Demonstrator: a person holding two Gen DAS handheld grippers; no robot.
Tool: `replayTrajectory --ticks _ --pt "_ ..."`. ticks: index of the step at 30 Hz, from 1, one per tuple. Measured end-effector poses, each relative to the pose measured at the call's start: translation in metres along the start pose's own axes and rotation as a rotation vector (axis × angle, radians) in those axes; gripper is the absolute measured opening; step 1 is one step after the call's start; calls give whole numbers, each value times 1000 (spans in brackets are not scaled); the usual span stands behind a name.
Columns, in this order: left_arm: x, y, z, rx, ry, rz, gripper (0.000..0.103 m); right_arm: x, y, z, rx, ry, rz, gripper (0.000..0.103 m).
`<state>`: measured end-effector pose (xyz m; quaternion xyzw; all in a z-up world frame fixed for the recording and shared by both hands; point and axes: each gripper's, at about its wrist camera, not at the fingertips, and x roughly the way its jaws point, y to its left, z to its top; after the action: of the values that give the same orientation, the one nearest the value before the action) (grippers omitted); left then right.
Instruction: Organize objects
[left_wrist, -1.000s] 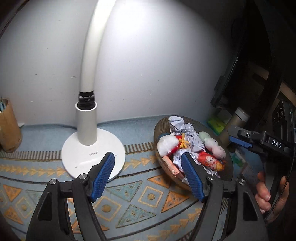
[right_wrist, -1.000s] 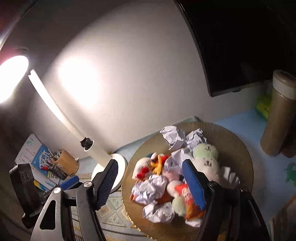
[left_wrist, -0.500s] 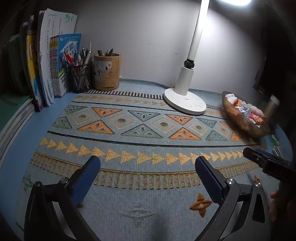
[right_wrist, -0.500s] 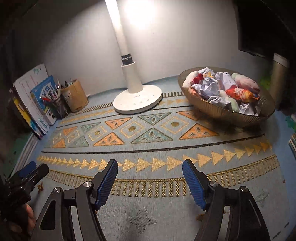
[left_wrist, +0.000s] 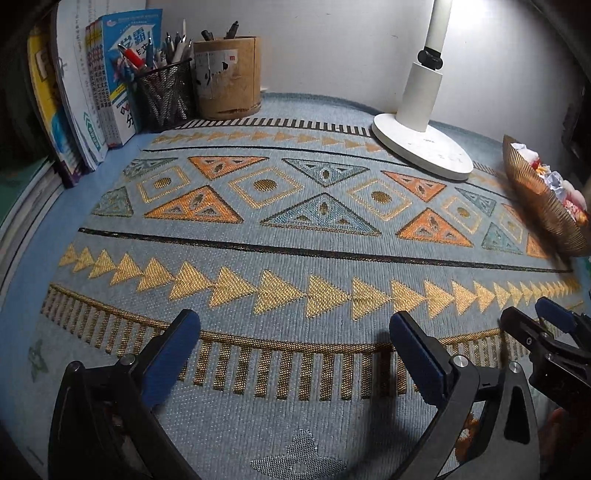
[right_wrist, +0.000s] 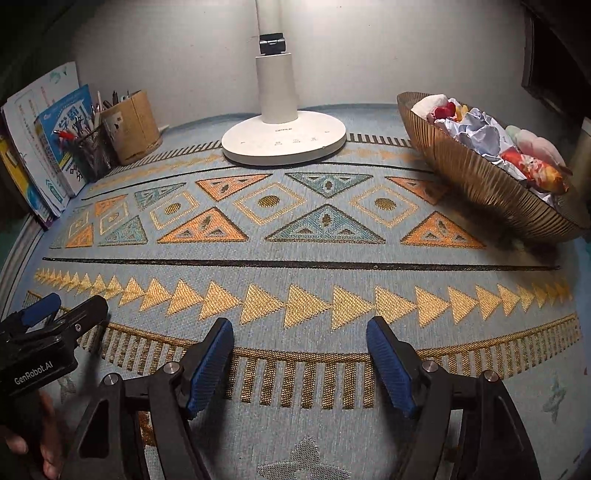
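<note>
Right wrist view: a bowl (right_wrist: 480, 184) at the mat's (right_wrist: 295, 258) far right holds crumpled paper (right_wrist: 476, 133) and soft toys (right_wrist: 535, 147). The right gripper (right_wrist: 299, 363) is opening, empty; the left gripper (left_wrist: 295, 354) gapes wide, empty, both angled down.

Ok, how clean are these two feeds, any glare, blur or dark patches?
Left wrist view: lamp glare top right, bowl smeared at the fisheye edge, books in shadow. Right wrist view: sharp on the mat, dark corners, bowl casts a shadow.
</note>
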<state>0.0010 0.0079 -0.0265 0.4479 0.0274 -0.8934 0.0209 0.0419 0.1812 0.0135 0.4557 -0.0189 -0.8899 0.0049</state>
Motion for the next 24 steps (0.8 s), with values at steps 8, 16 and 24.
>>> replayTrajectory --ticks 8,16,24 --pt "0 -4 1 20 10 17 103 4 6 -2 -30 35 -23 103" --pt "1 -4 1 25 9 17 103 3 5 -7 -8 21 -47 103" --pt "2 -2 4 24 8 11 103 -1 8 -13 1 -3 -63 103"
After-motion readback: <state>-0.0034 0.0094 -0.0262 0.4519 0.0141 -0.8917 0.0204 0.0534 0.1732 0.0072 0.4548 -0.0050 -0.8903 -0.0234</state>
